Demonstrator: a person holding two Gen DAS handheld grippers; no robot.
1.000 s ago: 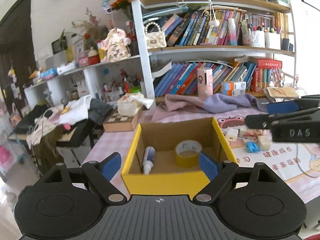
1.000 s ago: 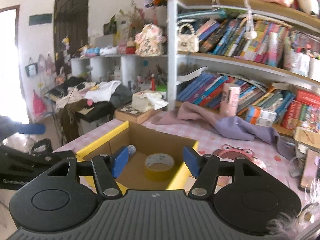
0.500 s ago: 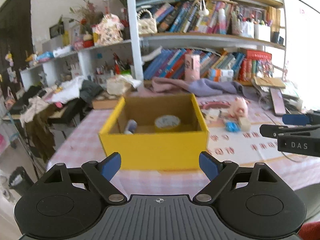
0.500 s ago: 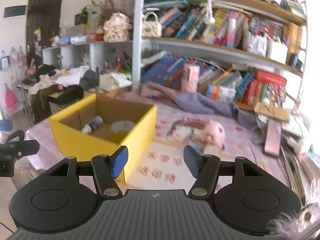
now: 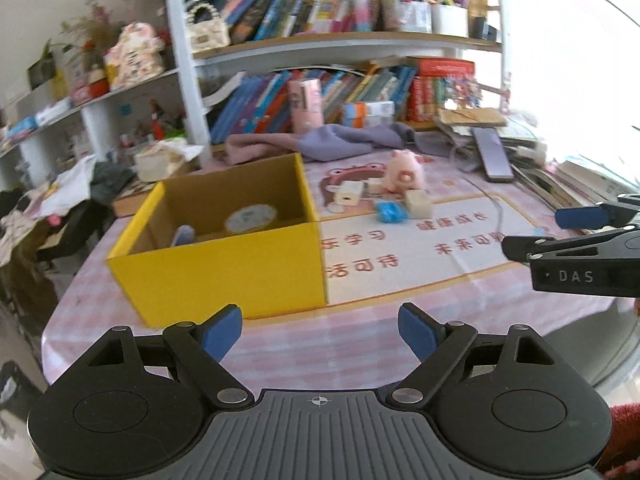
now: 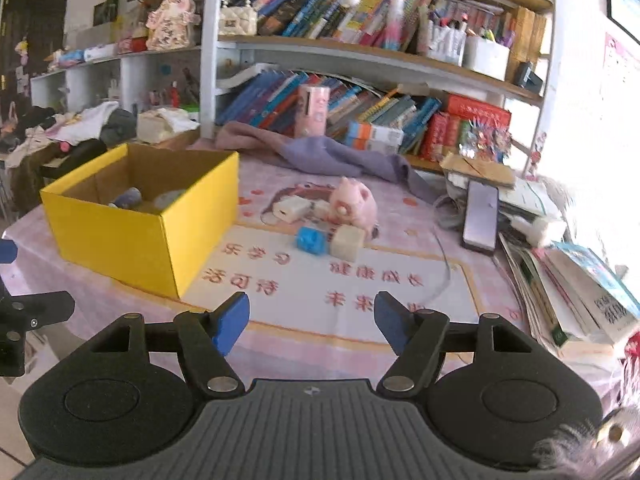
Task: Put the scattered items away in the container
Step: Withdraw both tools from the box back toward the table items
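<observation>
"DAS" in white letters reads on the side of the right gripper (image 5: 576,236) as it shows in the left wrist view; the pink play mat (image 6: 352,280) carries red Chinese characters, mirrored and not readable here. Left gripper (image 5: 320,330) jaws spread wide, nothing between them, hanging over the near table edge just in front of the yellow cardboard box (image 5: 224,276). Right gripper (image 6: 312,318) jaws apart and empty, they have just been opening wider; it hangs above the mat's near border. Box sits left on the pink checked tablecloth (image 5: 320,344), holding a tape roll (image 5: 251,218) and a small bottle (image 5: 183,236). Scattered items lie on the mat right of the box, well beyond both sets of jaws: white charger block (image 6: 289,209), pink pig toy (image 6: 356,202), blue crumpled item (image 6: 310,240), beige cube (image 6: 347,243), all close together. Purple cloth (image 6: 340,158) behind them, a phone (image 6: 480,216) on book stacks to the right, crowded bookshelf (image 6: 360,56) at the back.
</observation>
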